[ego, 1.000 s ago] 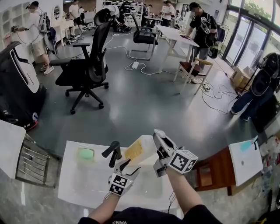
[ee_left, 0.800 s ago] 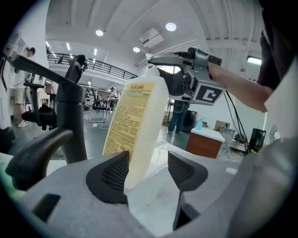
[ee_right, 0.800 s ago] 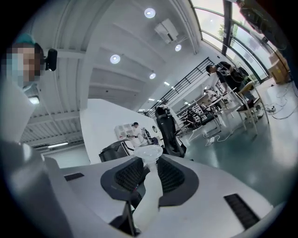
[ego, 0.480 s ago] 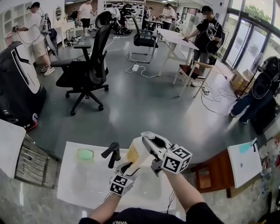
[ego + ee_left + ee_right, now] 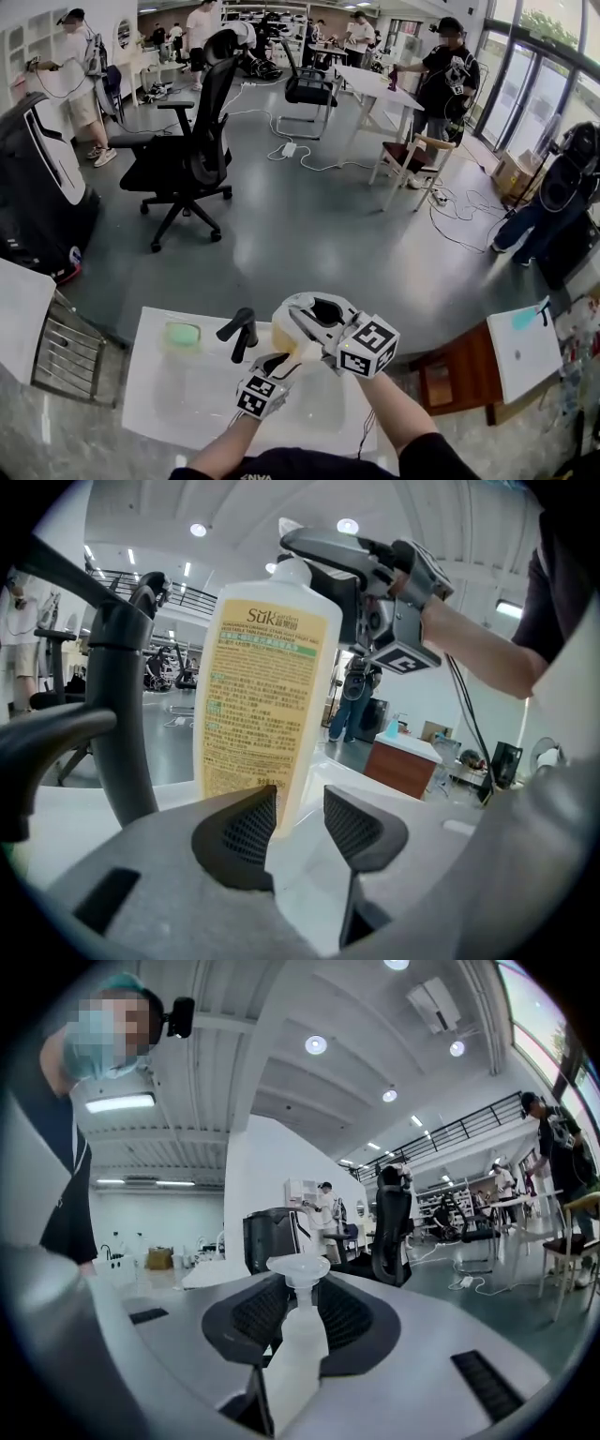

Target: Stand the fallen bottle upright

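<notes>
The bottle is white with a yellow printed label and stands nearly upright over the white sink top. My right gripper is shut on its white pump neck and holds it from above; in the head view that gripper hides most of the bottle. My left gripper sits low at the bottle's base. Its jaws have just been closing and stand partly apart, with the bottle just beyond the pads and nothing pressed between them.
A black faucet rises just left of the bottle, close to the left gripper. A green sponge lies at the sink's back left. A wire rack stands at the left, a brown cabinet at the right.
The right gripper has rolled and shifted left, and the bottle has swung from a slant to nearly upright. The left gripper stayed in place below it.
</notes>
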`<state>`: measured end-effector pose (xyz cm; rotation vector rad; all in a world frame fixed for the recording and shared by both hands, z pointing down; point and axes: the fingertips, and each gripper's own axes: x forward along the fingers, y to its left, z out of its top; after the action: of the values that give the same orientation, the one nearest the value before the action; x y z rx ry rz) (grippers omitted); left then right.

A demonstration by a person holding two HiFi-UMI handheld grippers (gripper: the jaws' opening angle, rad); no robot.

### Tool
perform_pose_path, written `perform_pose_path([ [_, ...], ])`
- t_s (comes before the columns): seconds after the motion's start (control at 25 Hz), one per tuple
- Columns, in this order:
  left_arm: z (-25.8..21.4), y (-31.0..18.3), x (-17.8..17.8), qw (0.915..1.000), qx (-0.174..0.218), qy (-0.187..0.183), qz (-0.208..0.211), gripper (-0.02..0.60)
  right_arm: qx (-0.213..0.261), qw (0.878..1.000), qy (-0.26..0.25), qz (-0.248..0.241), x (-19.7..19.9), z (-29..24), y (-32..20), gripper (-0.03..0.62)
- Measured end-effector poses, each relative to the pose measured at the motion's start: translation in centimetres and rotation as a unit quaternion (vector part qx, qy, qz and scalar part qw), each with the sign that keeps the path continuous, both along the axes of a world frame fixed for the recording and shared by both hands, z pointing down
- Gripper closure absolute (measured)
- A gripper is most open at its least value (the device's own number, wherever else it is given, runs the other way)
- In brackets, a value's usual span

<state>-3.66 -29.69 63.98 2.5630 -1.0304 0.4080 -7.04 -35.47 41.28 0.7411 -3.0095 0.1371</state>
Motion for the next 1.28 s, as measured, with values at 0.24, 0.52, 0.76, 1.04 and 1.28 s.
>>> perform_pose_path([
  [0.24, 0.0, -0.7, 0.4, 0.9998, 0.002, 0.017, 0.002, 0.413, 0.023, 1.000, -0.004, -0.020, -0.1, 0.0, -0.3, 0.488],
  [0.52, 0.3, -0.8, 1.5, 0.9996, -0.018, 0.016, 0.011, 0.411, -0.003, 1.000, -0.022, 0.004, 1.7, 0.7, -0.6, 0.462],
  [0.76, 0.5, -0.4, 1.9, 0.9993, -0.030, 0.014, 0.018, 0.377, -0.021, 0.999, -0.039, 0.024, 3.8, 1.2, -0.1, 0.447],
  [1.04, 0.0, 0.1, 1.5, 0.9991, -0.029, 0.025, 0.021, 0.322, -0.049, 0.994, -0.072, 0.068, 7.1, 2.4, 0.6, 0.462],
  [1.28, -1.7, 1.6, 0.6, 0.9996, -0.005, 0.026, 0.003, 0.322, -0.078, 0.986, -0.098, 0.111, 10.1, 4.5, 3.3, 0.474],
])
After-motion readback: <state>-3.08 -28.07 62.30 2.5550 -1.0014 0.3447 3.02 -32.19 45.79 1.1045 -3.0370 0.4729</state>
